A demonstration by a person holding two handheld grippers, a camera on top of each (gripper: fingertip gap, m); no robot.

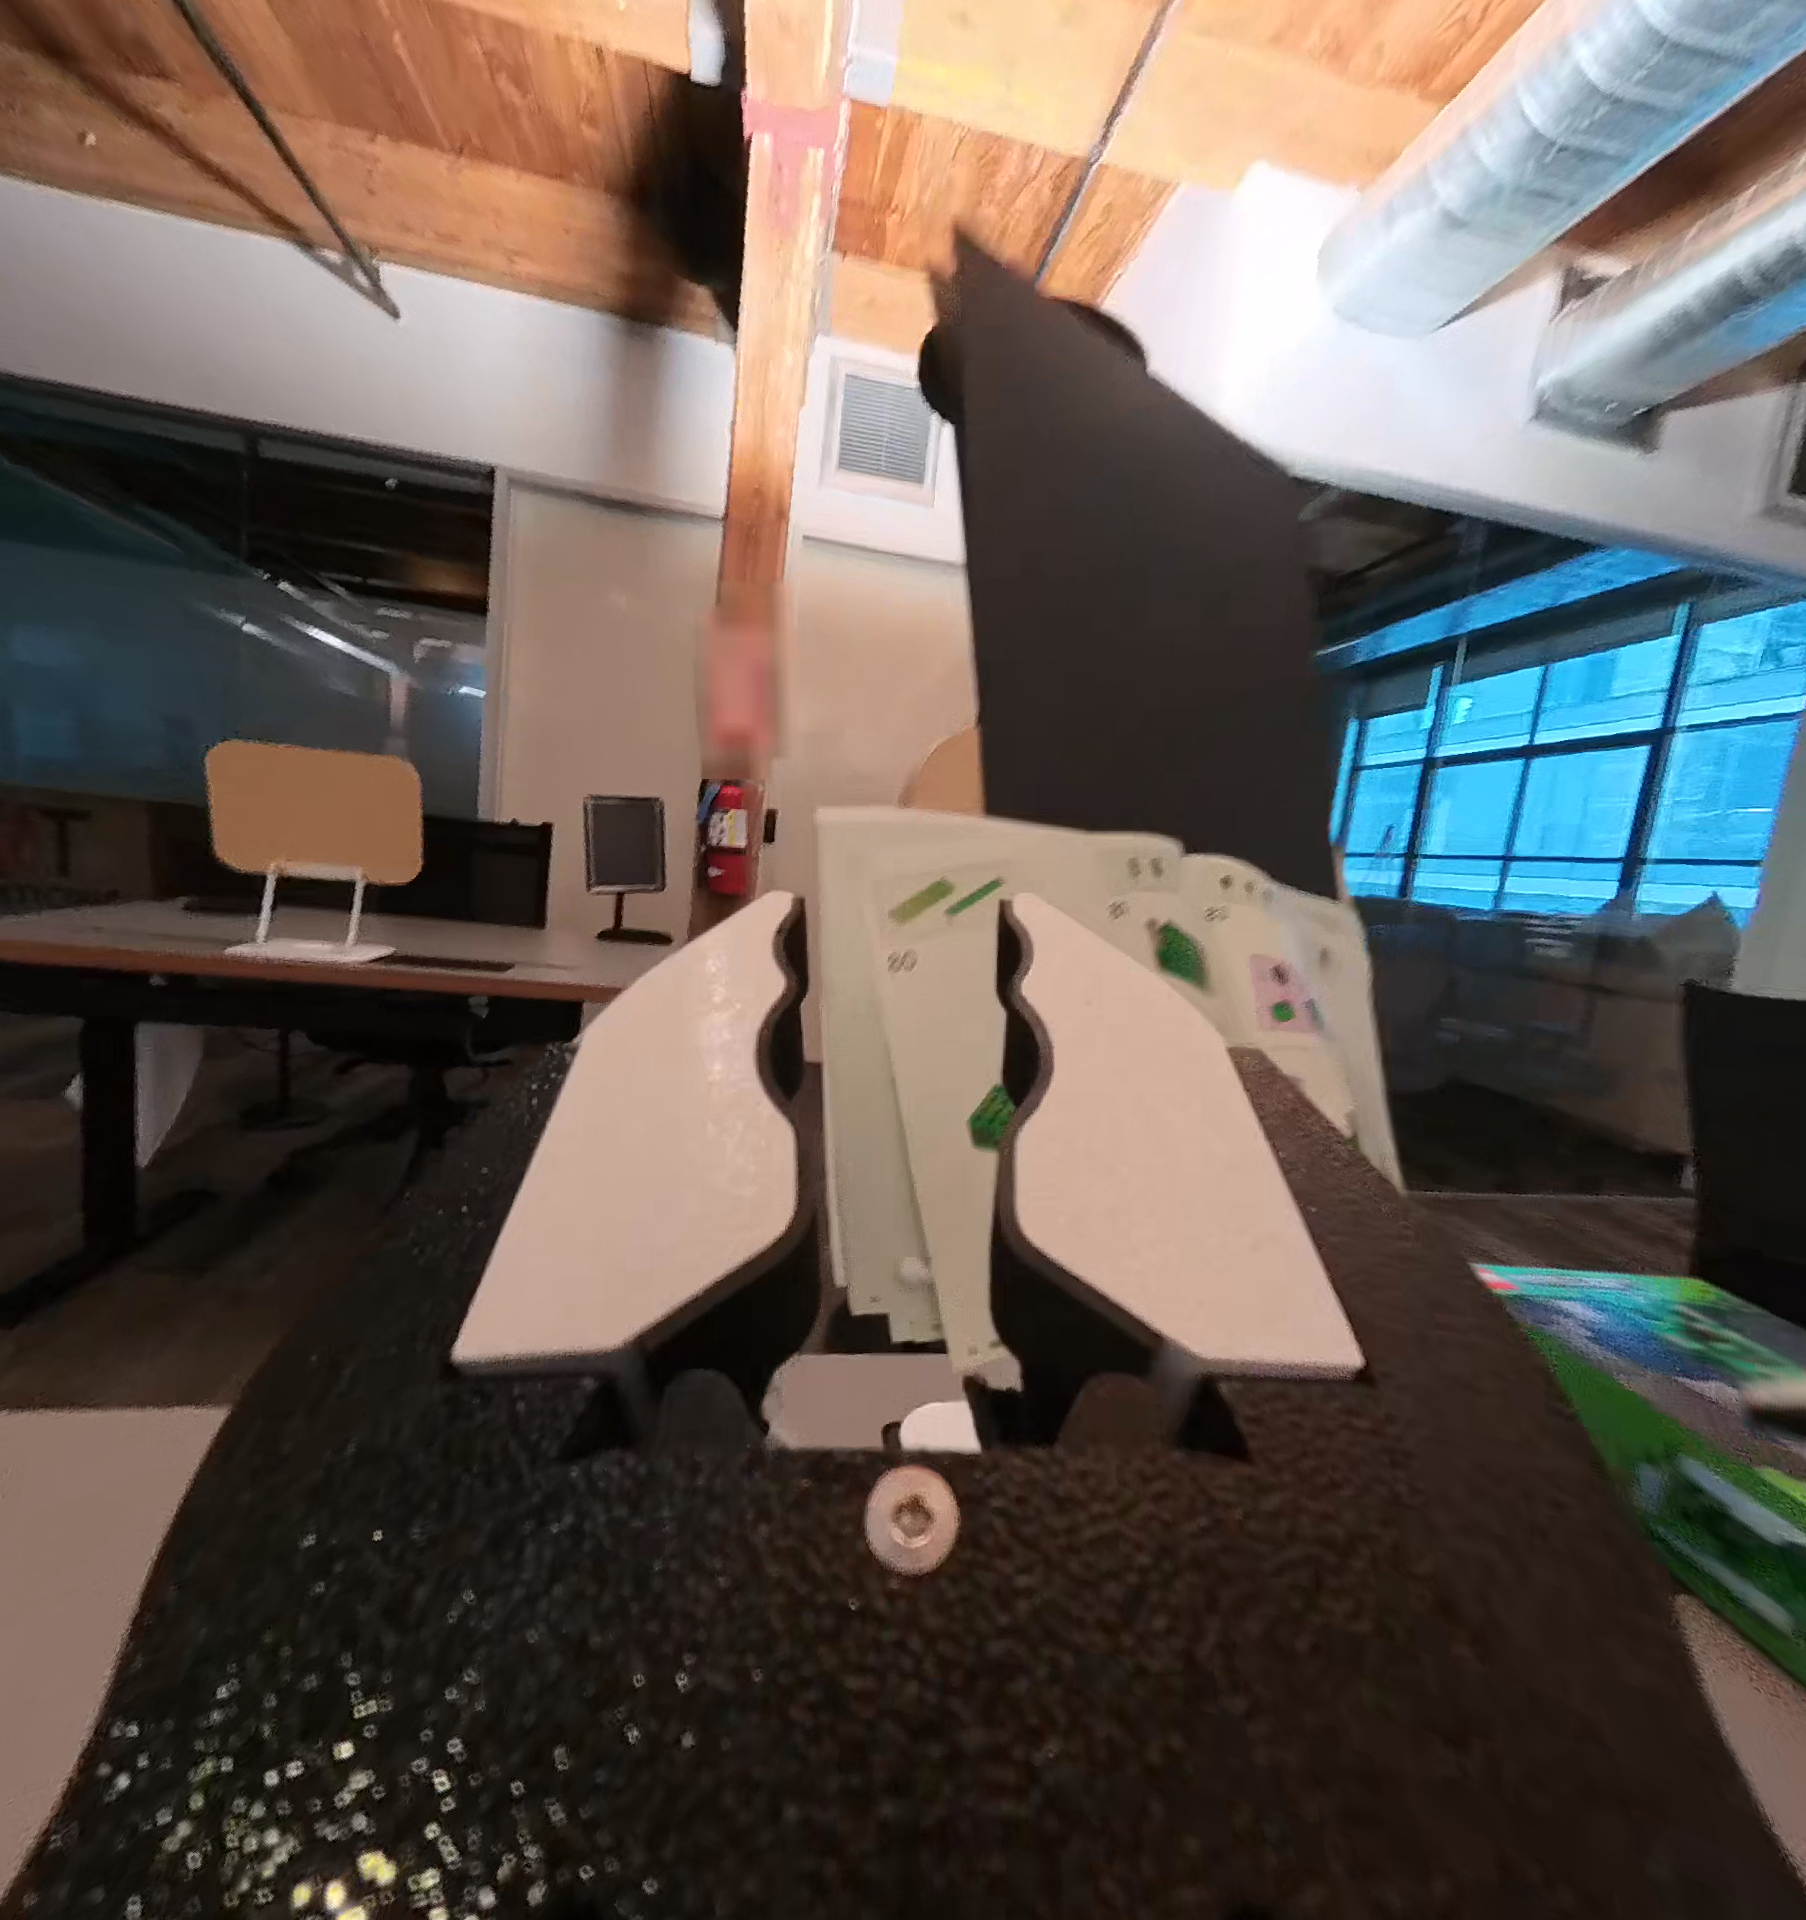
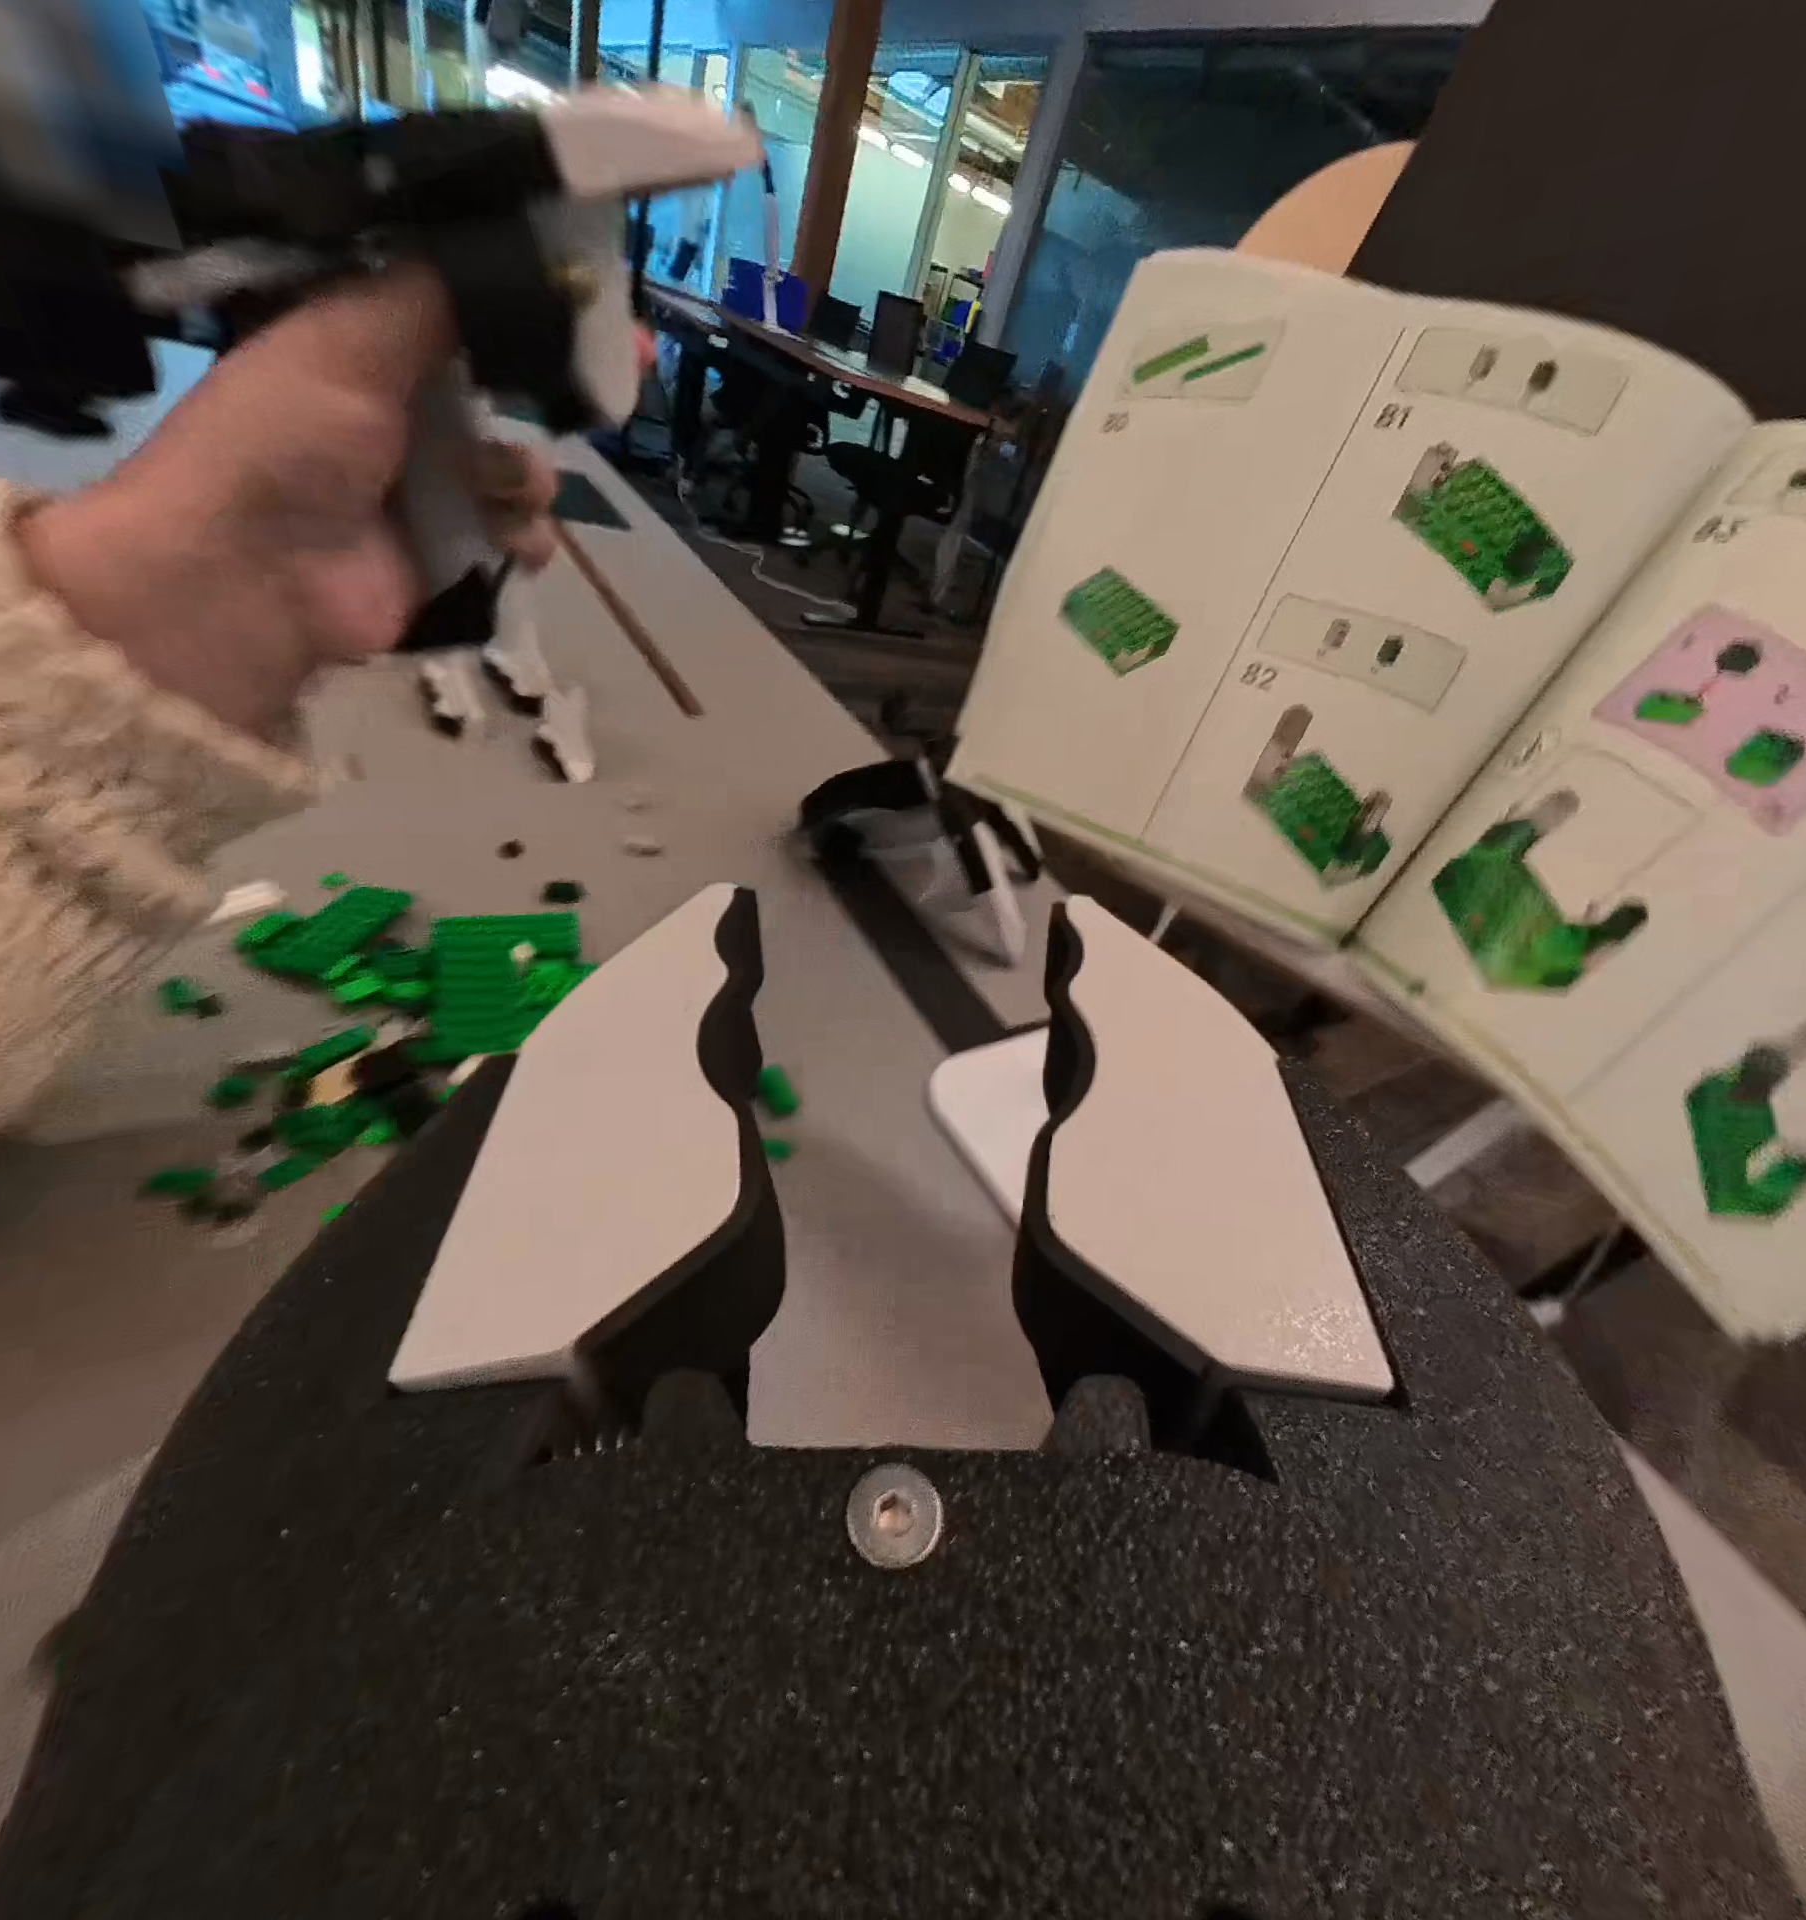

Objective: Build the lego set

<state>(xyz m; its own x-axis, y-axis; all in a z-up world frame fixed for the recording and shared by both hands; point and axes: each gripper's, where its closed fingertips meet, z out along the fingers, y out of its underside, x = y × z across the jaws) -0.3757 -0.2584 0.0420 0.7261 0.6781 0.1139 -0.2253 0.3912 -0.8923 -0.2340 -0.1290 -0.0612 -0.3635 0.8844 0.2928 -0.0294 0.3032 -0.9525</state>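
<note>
At ten o'clock from your right gripper [image 2: 899, 997], green lego pieces [image 2: 442, 977] lie scattered on the worktop [image 2: 857, 1299]; instruction booklet [image 2: 1294, 582] stands at two o'clock. Both grippers are spread, holding nothing, and the left gripper [image 1: 904, 997] is raised, facing the booklet. Risk: frames are blurry, so a fast descent could scatter the loose bricks or knock the booklet over.

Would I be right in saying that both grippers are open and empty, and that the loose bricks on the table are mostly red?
Not quite: the loose bricks on the table are mostly green, as the right wrist view shows. The left gripper and right gripper are indeed open and empty.
</note>
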